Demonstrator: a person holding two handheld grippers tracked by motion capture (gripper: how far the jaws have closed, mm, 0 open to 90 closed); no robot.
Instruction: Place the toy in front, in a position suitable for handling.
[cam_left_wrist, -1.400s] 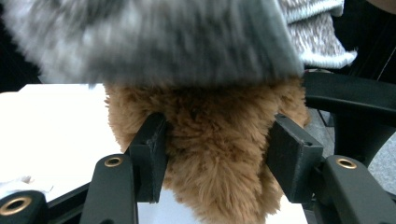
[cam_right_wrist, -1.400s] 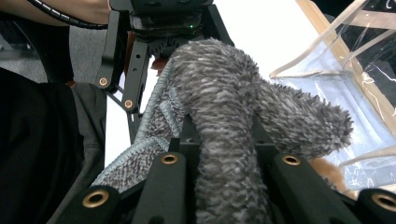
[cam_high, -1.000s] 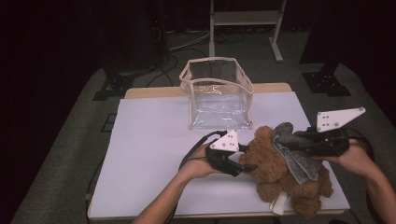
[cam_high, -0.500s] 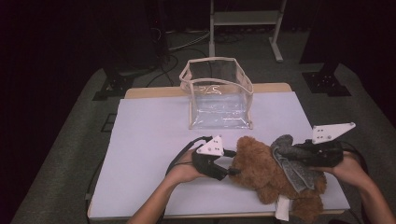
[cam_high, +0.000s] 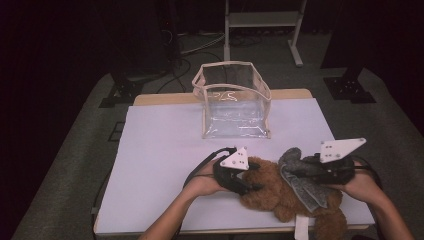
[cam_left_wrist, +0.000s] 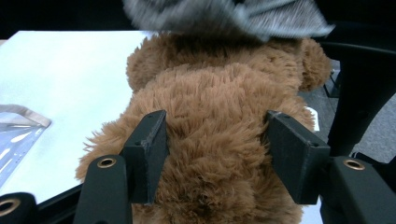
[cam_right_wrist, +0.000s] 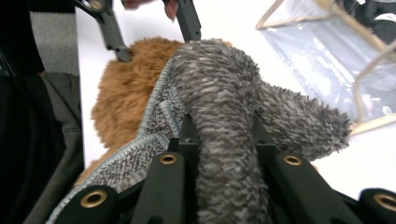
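Sinking toward the tabletop since the earlier frames with the right tongs, and bringing the grey cloth down onto the brown teddy bear; keeping the left tongs almost in place. Clenching the right tongs on a thick fold of the cloth, with the rest of it hanging over the bear just below them. Grasping the furry body of the bear with the left tongs, both pads sinking into the fur. Lying on the tabletop between the two tongs, well short of the clear bag standing beyond them.

Judging the step as covering or dressing the bear with the cloth: holding the bear steady with the left tongs, not squeezing harder, while drawing the cloth slowly across with the right, and watching for the fur catching.

Running lengthwise from the left tongs away under the right tongs, slanting toward the near edge; not being able to tell for sure which end is the head.
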